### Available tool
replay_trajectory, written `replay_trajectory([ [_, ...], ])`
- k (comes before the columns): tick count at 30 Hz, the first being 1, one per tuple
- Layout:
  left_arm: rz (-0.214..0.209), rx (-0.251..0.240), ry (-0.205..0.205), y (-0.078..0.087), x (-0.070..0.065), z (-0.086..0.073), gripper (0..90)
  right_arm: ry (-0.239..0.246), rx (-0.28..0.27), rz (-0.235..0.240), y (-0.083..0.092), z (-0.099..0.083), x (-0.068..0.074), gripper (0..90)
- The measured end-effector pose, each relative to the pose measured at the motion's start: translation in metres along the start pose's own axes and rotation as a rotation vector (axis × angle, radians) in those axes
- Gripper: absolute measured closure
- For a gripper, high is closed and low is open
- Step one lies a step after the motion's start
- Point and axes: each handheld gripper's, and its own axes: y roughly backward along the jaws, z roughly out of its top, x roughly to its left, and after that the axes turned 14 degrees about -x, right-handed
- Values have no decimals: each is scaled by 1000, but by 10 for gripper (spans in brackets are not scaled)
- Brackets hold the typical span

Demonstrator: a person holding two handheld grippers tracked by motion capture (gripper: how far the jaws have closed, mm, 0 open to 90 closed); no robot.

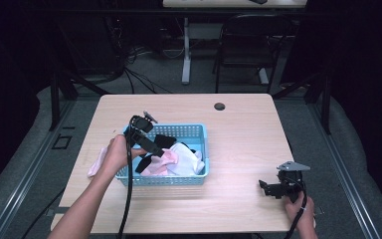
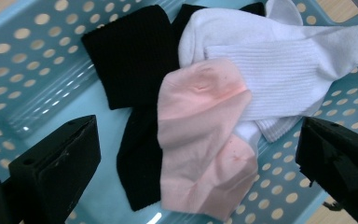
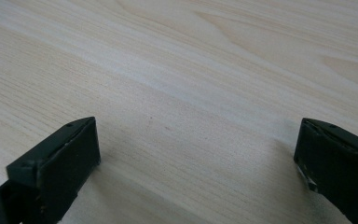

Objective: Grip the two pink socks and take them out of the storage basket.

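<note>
In blue basket (image 2: 32,70): one pink sock (image 2: 205,140), white and black socks; both grippers' fingers wide apart, empty

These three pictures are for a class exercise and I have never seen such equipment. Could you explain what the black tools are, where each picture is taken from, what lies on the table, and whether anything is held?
A person sits at a wooden table and holds a two-jaw gripper in each hand. The high view looks down from above. The other two pictures come from cameras riding on the grippers, looking along their black jaws.

The left gripper hangs over a light blue basket with round holes. In it lie a pink sock, a white sock and a black sock, overlapping. Its jaws stand wide apart and grip nothing. Another pink cloth lies on the table left of the basket.

The right gripper rests low near the table's right front corner, jaws open over bare wood, holding nothing.
</note>
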Motion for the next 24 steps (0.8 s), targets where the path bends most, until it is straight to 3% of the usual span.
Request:
replay_trajectory([
  [14,-53,58,27,-46,-6,-10,0,1,1,-2,0,0,0,0],
  [24,-40,100,38,-67,-6,-15,12,0,0,0,0,0,0,0],
])
